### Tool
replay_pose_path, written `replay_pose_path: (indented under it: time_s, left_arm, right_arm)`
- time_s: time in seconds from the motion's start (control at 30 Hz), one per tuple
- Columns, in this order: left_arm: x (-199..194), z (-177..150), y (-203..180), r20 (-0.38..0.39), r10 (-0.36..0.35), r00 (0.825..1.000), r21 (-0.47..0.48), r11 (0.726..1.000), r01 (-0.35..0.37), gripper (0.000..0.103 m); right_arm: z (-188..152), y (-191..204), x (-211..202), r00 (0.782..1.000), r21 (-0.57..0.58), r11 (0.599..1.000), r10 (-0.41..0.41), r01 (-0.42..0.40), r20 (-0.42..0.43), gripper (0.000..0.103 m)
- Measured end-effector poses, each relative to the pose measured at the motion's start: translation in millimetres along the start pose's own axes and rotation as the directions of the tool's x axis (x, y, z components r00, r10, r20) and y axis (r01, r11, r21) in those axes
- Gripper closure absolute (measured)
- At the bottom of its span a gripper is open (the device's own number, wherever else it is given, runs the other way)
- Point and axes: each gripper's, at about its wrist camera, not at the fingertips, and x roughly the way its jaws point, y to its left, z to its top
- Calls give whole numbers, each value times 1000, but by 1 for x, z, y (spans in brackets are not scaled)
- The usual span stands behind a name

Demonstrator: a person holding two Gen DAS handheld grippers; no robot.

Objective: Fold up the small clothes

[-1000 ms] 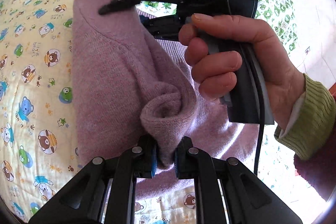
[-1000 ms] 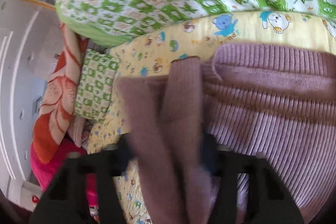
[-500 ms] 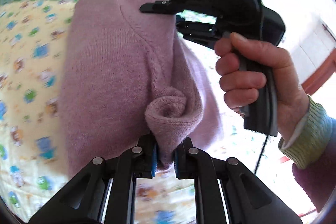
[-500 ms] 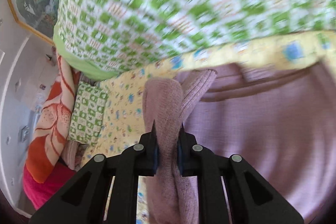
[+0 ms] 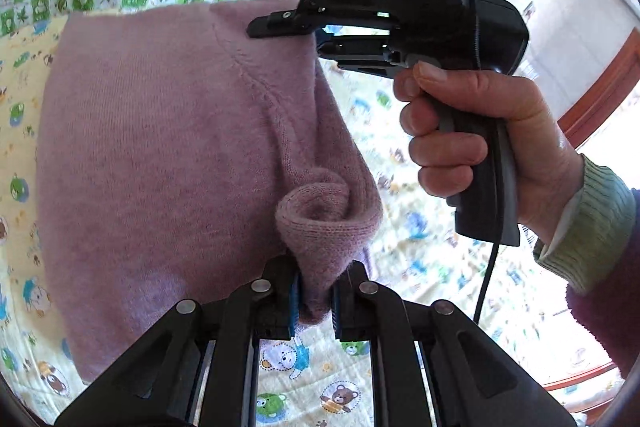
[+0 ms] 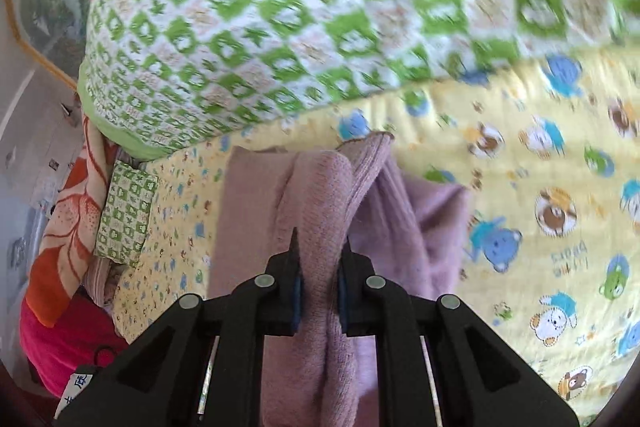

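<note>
Above the yellow quilt (image 5: 24, 155) my two claws hold the mauve sweater (image 5: 160, 155) lifted, its body hanging toward the quilt's left. My left claw (image 5: 314, 301) is clamped on a bunched fold at the sweater's near edge. My right claw (image 5: 316, 35) pinches the far edge, with my right hand (image 5: 484, 143) wrapped round its handle. From the right wrist, that claw (image 6: 319, 291) grips a thick roll of sweater (image 6: 320, 211), the green quilt (image 6: 304, 7) beyond the yellow one (image 6: 560, 187).

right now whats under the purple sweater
Under the lifted purple sweater, the yellow bear-print quilt shows around its edges. Whatever lies directly behind the hanging knit is covered.
</note>
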Motion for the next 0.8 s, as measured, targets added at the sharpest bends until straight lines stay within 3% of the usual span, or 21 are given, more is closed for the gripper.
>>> replay_pose_path:
  time_s: [0.3, 0.4, 0.5, 0.57, 0.63, 0.7, 0.8]
  left_arm:
    - [17, 1, -23, -14, 67, 998, -2, 998, -67, 92]
    - [29, -4, -25, -51, 94, 994, -6, 996, -94, 89]
    - [37, -2, -27, -72, 100, 992, -18, 995, -101, 81]
    - [37, 0, -28, -76, 70, 995, -16, 997, -72, 57]
    - [32, -3, -33, -77, 56, 995, -1, 998, -57, 43]
    - [24, -8, -35, -74, 54, 996, 0, 999, -54, 41]
    - [12, -20, -32, -86, 27, 996, -25, 999, -29, 40]
  right_arm:
    - [-7, -21, 2, 998, 8, 999, 54, -54, 17, 88]
    - [-8, -22, 5, 1000, -11, 1000, 23, -23, 4, 88]
    - [-11, -32, 12, 1000, 34, 999, 0, 0, -26, 83]
    - [-12, -33, 6, 1000, 44, 999, 0, 1, -16, 74]
    - [-15, -32, -5, 999, 42, 998, -37, 37, 11, 67]
    - [-22, -32, -23, 996, 56, 996, -73, 70, 54, 60]
    - [-41, -34, -47, 991, 91, 994, -72, 62, 110, 60]
